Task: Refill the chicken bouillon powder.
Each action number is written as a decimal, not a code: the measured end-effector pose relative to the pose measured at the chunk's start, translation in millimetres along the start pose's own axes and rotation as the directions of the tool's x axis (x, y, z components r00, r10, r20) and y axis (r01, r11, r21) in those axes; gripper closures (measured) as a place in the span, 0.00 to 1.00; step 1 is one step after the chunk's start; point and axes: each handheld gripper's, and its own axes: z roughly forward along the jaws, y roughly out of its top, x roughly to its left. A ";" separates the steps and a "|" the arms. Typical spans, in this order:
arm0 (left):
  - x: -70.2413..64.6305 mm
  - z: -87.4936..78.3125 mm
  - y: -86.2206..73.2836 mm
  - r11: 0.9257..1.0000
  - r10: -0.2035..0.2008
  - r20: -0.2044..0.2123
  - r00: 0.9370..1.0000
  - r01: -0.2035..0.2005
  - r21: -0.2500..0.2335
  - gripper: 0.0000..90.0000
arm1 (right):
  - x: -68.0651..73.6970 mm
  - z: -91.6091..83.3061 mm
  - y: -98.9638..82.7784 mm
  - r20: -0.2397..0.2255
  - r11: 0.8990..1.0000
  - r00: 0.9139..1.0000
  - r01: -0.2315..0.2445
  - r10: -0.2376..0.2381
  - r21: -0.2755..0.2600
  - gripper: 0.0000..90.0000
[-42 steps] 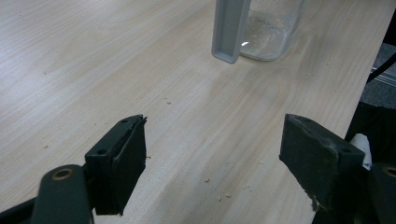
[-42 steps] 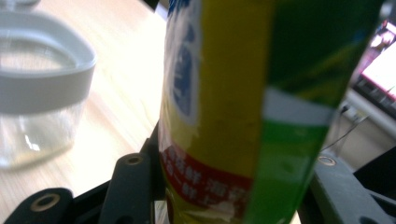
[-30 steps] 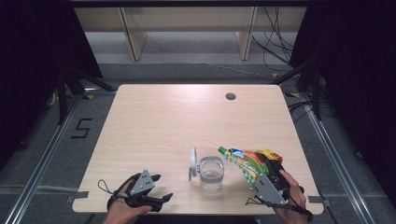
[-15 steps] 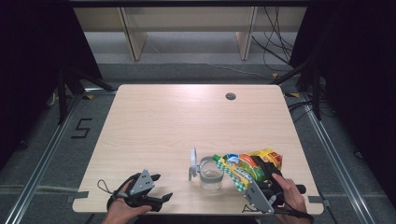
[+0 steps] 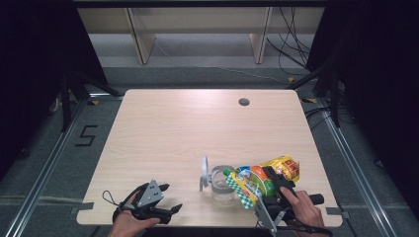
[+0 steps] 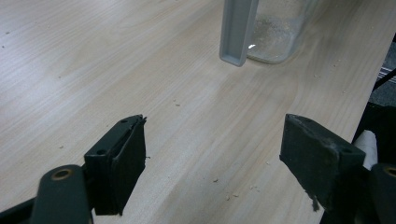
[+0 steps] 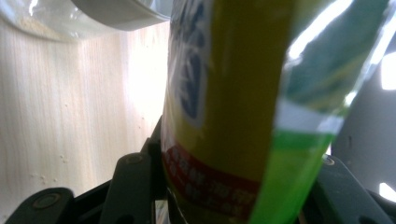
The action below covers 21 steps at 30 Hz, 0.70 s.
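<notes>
- Right gripper (image 5: 269,190) clamped on snack bag (image 5: 259,180), bag tipped, mouth over clear jar (image 5: 222,183).
- Left gripper (image 5: 165,200) jaws wide, holding nothing, resting on table (image 5: 197,128).

Pale wooden table (image 5: 188,133) with round hole (image 5: 243,102), grey floor (image 5: 49,148) marked "5" (image 5: 85,136), cables (image 5: 291,47)

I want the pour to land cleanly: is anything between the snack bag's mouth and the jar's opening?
Nothing visible. The snack bag, held in the right gripper, tilts with its mouth at the rim of the glass jar; the hinged lid stands open on the far side.
</notes>
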 end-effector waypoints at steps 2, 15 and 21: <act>0.0 -0.2 0.0 1.000 0.013 -0.011 1.000 -0.013 -0.003 0.24 | -0.7 -0.6 1.0 0.008 1.000 1.000 0.022 -0.022 0.006 0.61; -1.3 0.1 -0.7 1.000 -0.006 -0.014 1.000 0.006 0.001 0.24 | -6.9 -6.1 10.2 0.023 0.971 0.972 0.231 -0.233 0.066 0.62; -2.5 1.5 -1.3 0.999 -0.032 -0.006 0.999 0.032 -0.001 0.24 | -6.3 -4.4 10.9 0.020 0.956 0.959 0.281 -0.283 0.080 0.62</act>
